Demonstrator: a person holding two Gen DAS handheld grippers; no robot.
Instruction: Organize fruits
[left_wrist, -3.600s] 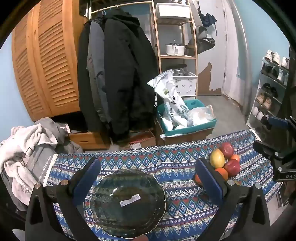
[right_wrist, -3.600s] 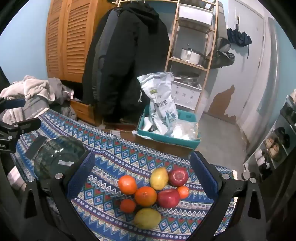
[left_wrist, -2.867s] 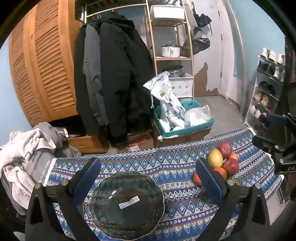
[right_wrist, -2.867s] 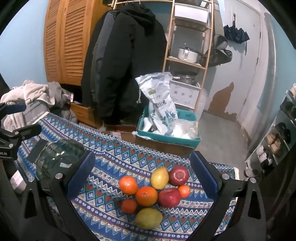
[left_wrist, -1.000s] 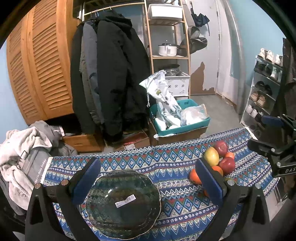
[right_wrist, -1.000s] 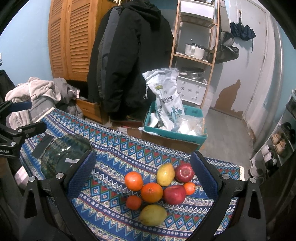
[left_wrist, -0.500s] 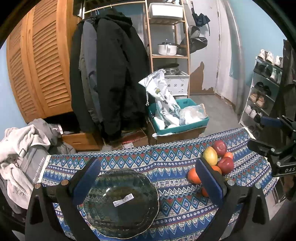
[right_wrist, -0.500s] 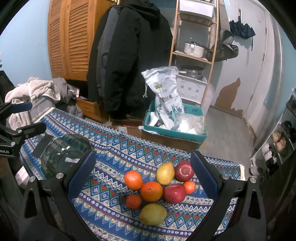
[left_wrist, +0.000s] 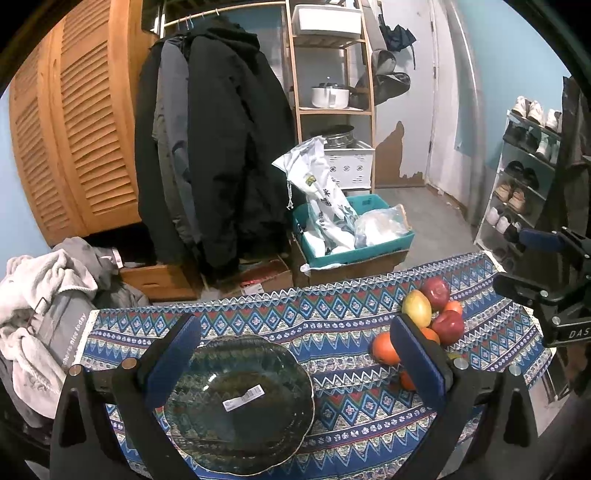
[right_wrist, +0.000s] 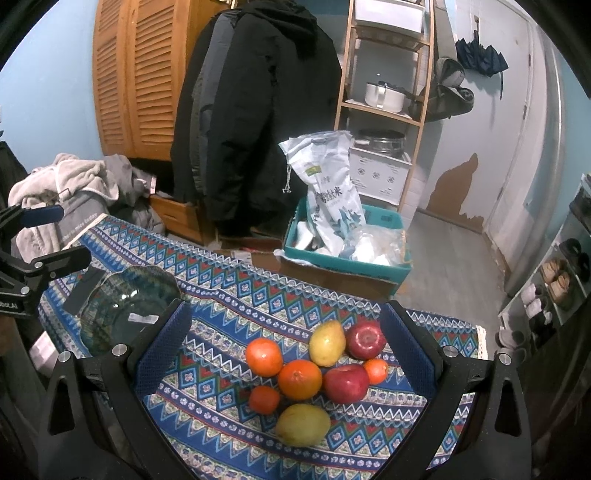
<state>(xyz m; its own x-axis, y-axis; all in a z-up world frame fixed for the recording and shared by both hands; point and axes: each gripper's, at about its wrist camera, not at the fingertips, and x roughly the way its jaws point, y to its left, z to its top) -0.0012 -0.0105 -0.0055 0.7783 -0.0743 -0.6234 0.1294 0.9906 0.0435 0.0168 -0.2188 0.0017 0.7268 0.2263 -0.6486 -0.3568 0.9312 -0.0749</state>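
Note:
A cluster of fruit lies on the patterned tablecloth (right_wrist: 229, 295): two red apples (right_wrist: 365, 339), two yellow-green mangoes (right_wrist: 303, 424) and several oranges (right_wrist: 300, 379). My right gripper (right_wrist: 291, 347) hovers open above the pile, its blue pads on either side of it. A dark glass bowl (left_wrist: 236, 402) with a white sticker sits empty at the cloth's left end. My left gripper (left_wrist: 295, 354) is open over the bowl, holding nothing. The fruit pile (left_wrist: 432, 317) shows at the right in the left wrist view, partly behind my right pad.
Beyond the table's far edge stand a teal crate (right_wrist: 351, 254) with bags on a cardboard box, hanging dark coats (left_wrist: 218, 155), a wooden shelf unit (left_wrist: 328, 74) and a louvred wardrobe. Clothes (left_wrist: 40, 291) are heaped at the left, a shoe rack (left_wrist: 524, 177) at the right.
Both grippers have drifted only slightly; the views shifted a little. Bowl and fruit have not moved, and both grippers stay open.

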